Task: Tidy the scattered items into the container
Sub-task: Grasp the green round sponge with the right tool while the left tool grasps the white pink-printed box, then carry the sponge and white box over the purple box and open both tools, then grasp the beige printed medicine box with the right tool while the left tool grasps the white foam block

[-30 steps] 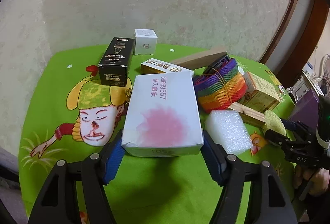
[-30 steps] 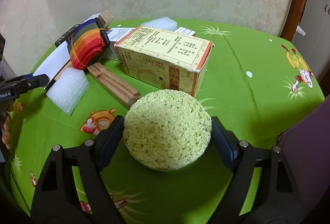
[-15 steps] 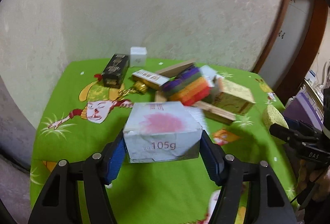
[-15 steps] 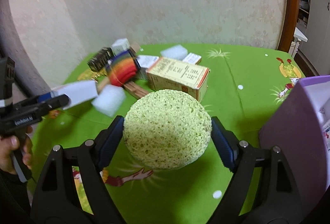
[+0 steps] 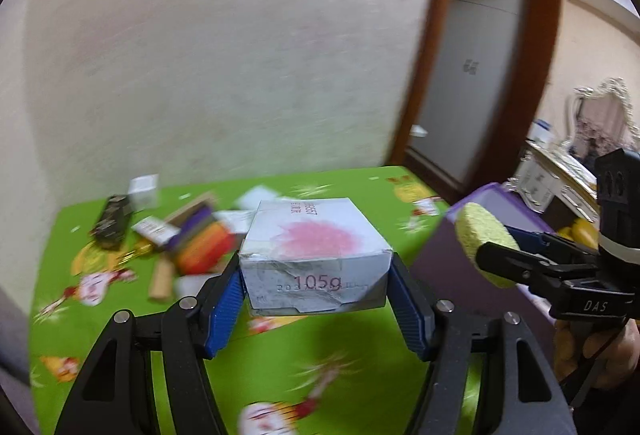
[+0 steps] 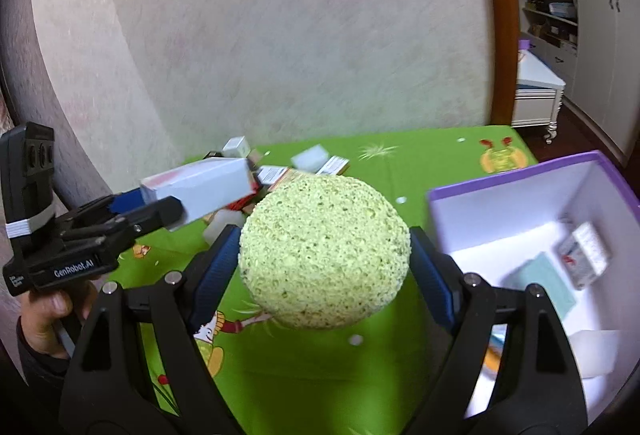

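Green sponge (image 6: 325, 253) and white box (image 5: 314, 257) are both airborne now! A second ago each sat on the counter (image 5: 280, 367) with blue pads closing in from either side; now both hang well clear of the green cloth, and that is the big change. The left tongs (image 5: 316, 285) are clamped on the white box, pads pressed to its two short sides, the printed weight facing the camera. The right tongs (image 6: 326, 267) are clamped on the round sponge, pads squeezing it at its widest. And look what has swung into view: the purple container (image 6: 516, 187), white inside, sitting just to the right of the sponge. It was barely a purple edge half a second back; now its open mouth shows, with a few flat items already lying on its floor. From the left camera the right tongs and sponge hover right at the container's near corner.

Behind, the pile has dropped away and blurred: the rainbow strap (image 5: 200, 245), the black box (image 5: 112, 221), the small white cube (image 5: 143, 191) and the wooden block (image 5: 162, 277) are all still out on the cloth. So two more pieces are lifted and on the way, the sponge looking closest to a drop, but plenty remains to collect. Next, I'd say, comes carrying each over the rim before letting go.
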`<state>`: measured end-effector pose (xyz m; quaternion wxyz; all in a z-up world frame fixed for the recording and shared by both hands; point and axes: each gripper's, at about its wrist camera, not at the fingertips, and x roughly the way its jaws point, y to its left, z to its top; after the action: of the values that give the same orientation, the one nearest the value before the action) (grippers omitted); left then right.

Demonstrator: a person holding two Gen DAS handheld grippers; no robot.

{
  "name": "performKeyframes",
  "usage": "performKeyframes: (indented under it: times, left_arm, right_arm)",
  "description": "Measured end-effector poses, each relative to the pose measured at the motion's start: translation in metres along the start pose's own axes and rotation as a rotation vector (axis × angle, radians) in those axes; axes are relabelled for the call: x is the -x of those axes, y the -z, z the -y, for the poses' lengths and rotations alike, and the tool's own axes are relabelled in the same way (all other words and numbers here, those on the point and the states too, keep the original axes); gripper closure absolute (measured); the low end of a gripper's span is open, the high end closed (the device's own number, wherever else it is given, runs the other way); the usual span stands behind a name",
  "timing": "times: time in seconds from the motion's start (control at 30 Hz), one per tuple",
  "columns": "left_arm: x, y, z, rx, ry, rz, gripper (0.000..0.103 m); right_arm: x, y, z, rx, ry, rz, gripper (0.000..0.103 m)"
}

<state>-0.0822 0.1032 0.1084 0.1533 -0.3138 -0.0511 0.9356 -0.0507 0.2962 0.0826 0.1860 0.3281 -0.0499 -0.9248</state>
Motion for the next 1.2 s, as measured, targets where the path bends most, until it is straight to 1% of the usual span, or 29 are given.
performKeyframes:
  times: [0.1, 0.33, 0.43, 0.63, 0.73, 0.8, 0.83, 0.87, 0.9, 0.93, 0.97, 1.07, 1.2]
  left_arm:
    - [-0.008, -0.01, 0.028, -0.032, 0.052, 0.004, 0.036]
    - [-0.026, -0.026, 0.089, -0.108, 0.154, 0.002, 0.036]
    - [-0.037, -0.03, 0.114, -0.137, 0.186, -0.003, 0.036]
    - [-0.06, -0.029, 0.161, -0.203, 0.242, -0.037, 0.036]
    - [-0.07, -0.026, 0.179, -0.223, 0.273, -0.061, 0.036]
    - [-0.077, -0.024, 0.19, -0.224, 0.328, -0.077, 0.035]
    - [-0.081, -0.023, 0.194, -0.225, 0.354, -0.085, 0.031]
    - [-0.084, -0.022, 0.199, -0.227, 0.367, -0.098, 0.026]
    - [-0.086, -0.021, 0.203, -0.23, 0.365, -0.106, 0.019]
    - [-0.086, -0.02, 0.205, -0.234, 0.362, -0.105, 0.019]
    - [-0.087, -0.019, 0.206, -0.235, 0.366, -0.108, 0.019]
    - [-0.088, -0.018, 0.197, -0.207, 0.356, -0.111, 0.019]
    - [-0.082, -0.019, 0.167, -0.148, 0.324, -0.101, 0.019]
  right_arm:
    - [0.017, -0.003, 0.022, -0.038, 0.001, 0.013, 0.019]
    - [0.043, -0.005, 0.07, -0.084, 0.083, 0.04, 0.019]
    - [0.049, -0.003, 0.097, -0.129, 0.126, 0.041, 0.019]
    - [0.063, 0.002, 0.147, -0.212, 0.195, 0.038, 0.019]
    - [0.069, 0.006, 0.161, -0.23, 0.222, 0.034, 0.019]
    - [0.071, 0.006, 0.168, -0.243, 0.228, 0.027, 0.019]
    - [0.071, 0.007, 0.173, -0.252, 0.238, 0.02, 0.019]
    - [0.072, 0.008, 0.175, -0.26, 0.246, 0.015, 0.018]
    - [0.074, 0.009, 0.178, -0.276, 0.256, 0.017, 0.016]
    - [0.077, 0.011, 0.182, -0.299, 0.266, 0.026, 0.01]
    - [0.079, 0.012, 0.187, -0.326, 0.271, 0.038, 0.007]
    - [0.086, 0.014, 0.188, -0.336, 0.272, 0.059, 0.007]
    - [0.084, 0.011, 0.178, -0.309, 0.256, 0.062, 0.007]
